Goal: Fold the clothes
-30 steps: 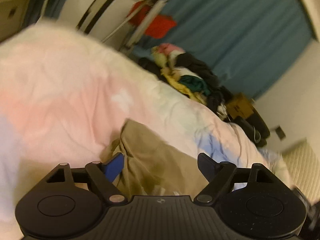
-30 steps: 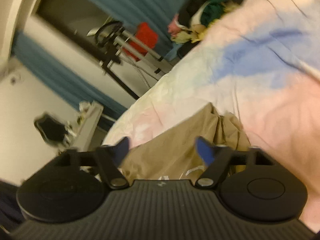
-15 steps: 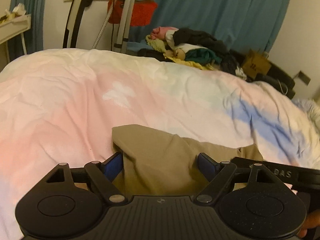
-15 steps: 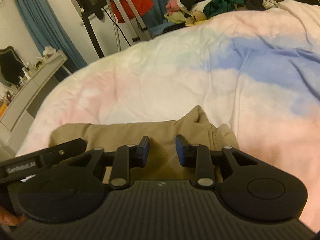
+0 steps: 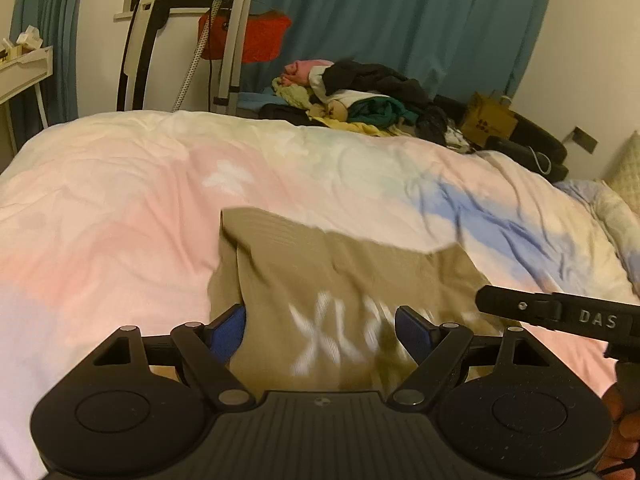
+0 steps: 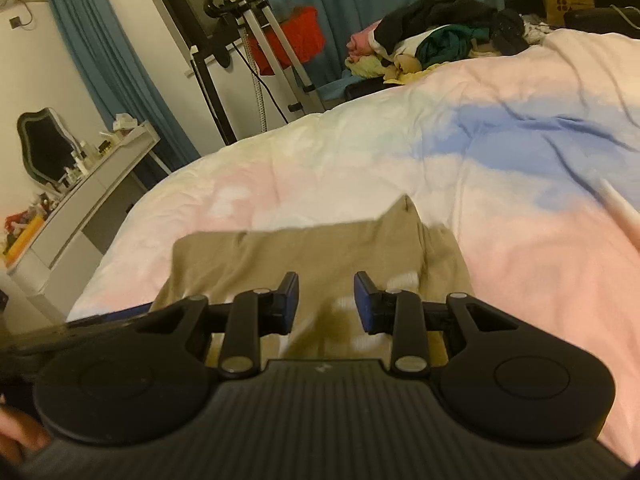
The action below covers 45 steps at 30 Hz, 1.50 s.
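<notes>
A tan shirt (image 5: 340, 280) with white lettering lies on the pastel duvet (image 5: 140, 200), near the front edge. It also shows in the right wrist view (image 6: 300, 256). My left gripper (image 5: 320, 332) is open and hovers over the shirt's near part, fingers wide apart, empty. My right gripper (image 6: 326, 304) is partly open above the shirt, with a gap between its blue pads and nothing between them. The right gripper's side (image 5: 560, 316) shows at the right of the left wrist view.
A pile of mixed clothes (image 5: 360, 96) sits at the bed's far edge, also in the right wrist view (image 6: 432, 44). A garment steamer stand (image 5: 224, 40) and blue curtain (image 5: 400, 12) stand behind. A white dresser (image 6: 88, 184) stands at the left.
Both grippers have swung level and pulled back over the shirt. The right gripper narrowed half a second ago and has widened a little since. The white lettering now shows.
</notes>
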Each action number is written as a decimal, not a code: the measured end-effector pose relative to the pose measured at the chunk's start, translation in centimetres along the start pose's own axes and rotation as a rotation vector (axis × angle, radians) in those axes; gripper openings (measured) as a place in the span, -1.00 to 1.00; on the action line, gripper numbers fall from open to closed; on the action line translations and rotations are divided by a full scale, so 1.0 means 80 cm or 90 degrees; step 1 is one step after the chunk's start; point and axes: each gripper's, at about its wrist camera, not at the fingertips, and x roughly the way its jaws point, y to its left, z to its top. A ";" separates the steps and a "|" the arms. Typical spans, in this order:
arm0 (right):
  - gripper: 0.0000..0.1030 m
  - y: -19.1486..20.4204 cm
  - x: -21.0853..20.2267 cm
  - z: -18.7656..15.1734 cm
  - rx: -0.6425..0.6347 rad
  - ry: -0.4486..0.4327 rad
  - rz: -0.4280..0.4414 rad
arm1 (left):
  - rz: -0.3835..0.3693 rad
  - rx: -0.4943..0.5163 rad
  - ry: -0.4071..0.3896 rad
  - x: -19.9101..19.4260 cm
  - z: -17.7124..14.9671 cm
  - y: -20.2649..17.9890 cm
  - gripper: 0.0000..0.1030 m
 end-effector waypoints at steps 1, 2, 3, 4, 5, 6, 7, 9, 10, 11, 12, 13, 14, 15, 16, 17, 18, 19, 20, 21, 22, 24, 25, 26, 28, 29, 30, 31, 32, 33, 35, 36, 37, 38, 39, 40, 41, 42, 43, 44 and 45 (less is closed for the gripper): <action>-0.34 0.002 -0.006 -0.006 -0.002 -0.001 -0.006 | -0.001 0.006 0.001 -0.007 -0.005 -0.002 0.59; -0.34 0.003 -0.007 -0.011 -0.003 0.002 -0.013 | 0.000 0.004 0.004 -0.011 -0.010 -0.002 0.59; -0.34 0.004 -0.007 -0.016 -0.004 0.006 -0.020 | -0.001 0.000 0.010 -0.011 -0.015 -0.002 0.59; -0.36 0.005 -0.003 -0.020 -0.008 0.015 -0.029 | 0.003 -0.002 0.019 -0.009 -0.017 -0.002 0.59; -0.37 0.007 0.005 -0.024 -0.016 0.026 -0.039 | 0.007 -0.003 0.030 -0.006 -0.020 -0.001 0.59; -0.37 0.008 0.013 -0.027 -0.025 0.038 -0.048 | 0.014 -0.002 0.039 -0.002 -0.022 -0.001 0.59; -0.38 0.010 0.020 -0.030 -0.030 0.046 -0.054 | 0.021 -0.002 0.048 0.001 -0.024 -0.001 0.59; -0.38 0.011 0.023 -0.034 -0.034 0.047 -0.059 | 0.011 -0.021 0.060 0.000 -0.030 0.003 0.59; -0.38 0.011 0.024 -0.036 -0.036 0.047 -0.062 | 0.008 -0.030 0.060 -0.004 -0.033 0.005 0.59; -0.38 0.011 0.023 -0.037 -0.034 0.047 -0.061 | 0.005 -0.039 0.057 -0.010 -0.036 0.007 0.59; -0.38 0.010 0.021 -0.037 -0.030 0.046 -0.060 | 0.003 -0.048 0.054 -0.017 -0.038 0.008 0.59; -0.38 0.009 0.020 -0.037 -0.022 0.046 -0.057 | -0.005 -0.053 0.046 -0.027 -0.040 0.008 0.59; -0.38 0.007 0.019 -0.037 -0.012 0.046 -0.054 | -0.014 -0.059 0.037 -0.037 -0.043 0.008 0.59; -0.38 0.004 0.019 -0.036 -0.003 0.046 -0.052 | -0.025 -0.062 0.024 -0.048 -0.045 0.008 0.60; -0.38 0.003 0.018 -0.036 0.005 0.046 -0.049 | -0.039 -0.067 0.012 -0.059 -0.046 0.007 0.61; -0.39 0.001 0.017 -0.036 0.012 0.046 -0.047 | -0.054 -0.073 0.006 -0.067 -0.048 0.007 0.62; -0.39 0.000 0.016 -0.036 0.019 0.045 -0.044 | -0.079 -0.084 0.006 -0.073 -0.052 0.008 0.63; -0.39 -0.002 0.016 -0.035 0.028 0.045 -0.041 | -0.109 -0.100 0.017 -0.077 -0.054 0.011 0.63; -0.39 -0.004 0.015 -0.035 0.038 0.044 -0.038 | -0.122 -0.114 0.031 -0.073 -0.057 0.013 0.63; -0.39 -0.007 0.015 -0.035 0.049 0.044 -0.035 | -0.131 -0.128 0.046 -0.068 -0.059 0.015 0.63; -0.39 -0.009 0.015 -0.035 0.060 0.044 -0.032 | -0.140 -0.141 0.061 -0.064 -0.062 0.017 0.63; -0.39 -0.012 0.015 -0.035 0.077 0.044 -0.027 | -0.159 -0.167 0.092 -0.054 -0.066 0.020 0.63; -0.39 -0.013 0.015 -0.035 0.082 0.044 -0.025 | -0.155 -0.182 0.106 -0.045 -0.068 0.022 0.63; -0.39 -0.014 0.014 -0.035 0.088 0.044 -0.024 | -0.151 -0.208 0.125 -0.031 -0.069 0.026 0.63; -0.40 -0.015 0.015 -0.035 0.091 0.044 -0.023 | -0.164 -0.302 0.181 0.005 -0.075 0.044 0.63; -0.40 -0.015 0.015 -0.035 0.092 0.043 -0.023 | -0.170 -0.351 0.197 0.019 -0.079 0.056 0.63; -0.40 -0.015 0.015 -0.035 0.094 0.043 -0.022 | -0.178 -0.400 0.200 0.028 -0.082 0.067 0.67; -0.40 -0.015 0.015 -0.035 0.095 0.042 -0.022 | -0.189 -0.441 0.189 0.032 -0.083 0.077 0.67; -0.40 -0.015 0.015 -0.035 0.096 0.042 -0.023 | -0.190 -0.457 0.168 0.030 -0.081 0.083 0.67; -0.40 -0.015 0.015 -0.035 0.097 0.041 -0.023 | -0.187 -0.467 0.146 0.028 -0.078 0.088 0.64; -0.40 -0.016 0.014 -0.035 0.101 0.040 -0.023 | -0.184 -0.479 0.097 0.020 -0.073 0.095 0.61; -0.40 -0.017 0.014 -0.035 0.104 0.039 -0.022 | -0.193 -0.477 0.073 0.014 -0.071 0.096 0.61; -0.40 -0.018 0.013 -0.035 0.115 0.037 -0.015 | -0.209 -0.474 0.055 0.010 -0.070 0.094 0.61; -0.40 -0.021 0.010 -0.035 0.129 0.034 -0.005 | -0.217 -0.467 0.044 0.007 -0.069 0.091 0.63; -0.40 -0.023 0.008 -0.034 0.142 0.032 0.005 | -0.214 -0.455 0.042 0.007 -0.068 0.087 0.64; -0.39 -0.025 0.006 -0.034 0.156 0.029 0.015 | -0.207 -0.458 0.051 0.011 -0.069 0.088 0.64; -0.39 -0.028 0.003 -0.034 0.170 0.026 0.025 | -0.201 -0.464 0.062 0.015 -0.071 0.089 0.61; -0.38 -0.030 0.001 -0.034 0.183 0.024 0.035 | -0.195 -0.471 0.074 0.020 -0.072 0.090 0.48; -0.32 -0.032 -0.001 -0.033 0.197 0.021 0.045 | -0.189 -0.477 0.085 0.025 -0.074 0.092 0.41; -0.31 -0.035 -0.004 -0.033 0.211 0.019 0.055 | -0.182 -0.483 0.096 0.030 -0.075 0.093 0.36; -0.31 -0.037 -0.006 -0.033 0.224 0.016 0.065 | -0.176 -0.489 0.107 0.035 -0.076 0.094 0.29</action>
